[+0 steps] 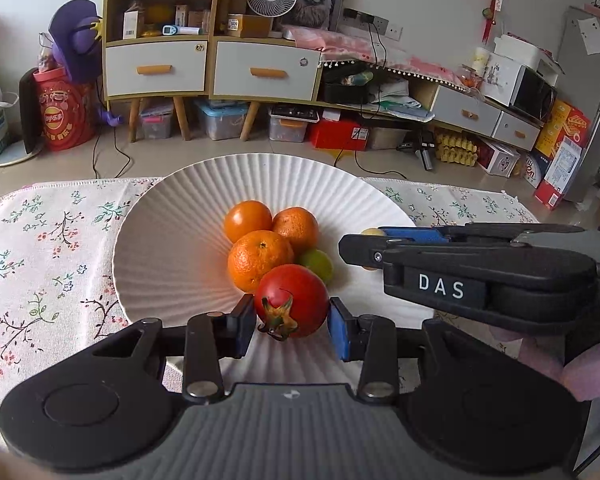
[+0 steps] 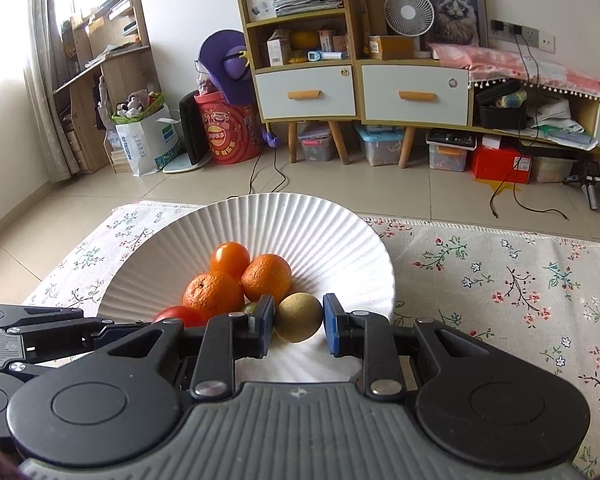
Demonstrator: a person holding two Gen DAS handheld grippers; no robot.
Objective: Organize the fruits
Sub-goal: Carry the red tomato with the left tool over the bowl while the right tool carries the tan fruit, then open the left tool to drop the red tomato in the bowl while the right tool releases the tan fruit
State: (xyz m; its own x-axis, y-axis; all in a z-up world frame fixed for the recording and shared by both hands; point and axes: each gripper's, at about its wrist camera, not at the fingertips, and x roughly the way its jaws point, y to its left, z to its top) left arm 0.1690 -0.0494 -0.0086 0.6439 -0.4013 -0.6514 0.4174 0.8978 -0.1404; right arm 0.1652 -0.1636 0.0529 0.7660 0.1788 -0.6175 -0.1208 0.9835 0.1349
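While half hidden behind oranges [image 1: 260, 260], green fruit [image 1: 318, 264]; left gripper [image 1: 292, 318] clamping tomato [image 1: 292, 300]; right gripper [image 2: 298, 324] clamping brownish fruit [image 2: 300, 316].

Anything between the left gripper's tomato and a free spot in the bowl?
Nothing blocks it. The tomato in the left gripper hangs over bare bowl; the orange pile lies just beyond.

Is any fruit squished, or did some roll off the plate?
Nothing stands out. All the fruit sits piled inside the white plate, none on the flowery cloth. The left gripper holds a whole red tomato, and the right gripper holds a round brownish fruit. Neither looks squashed.
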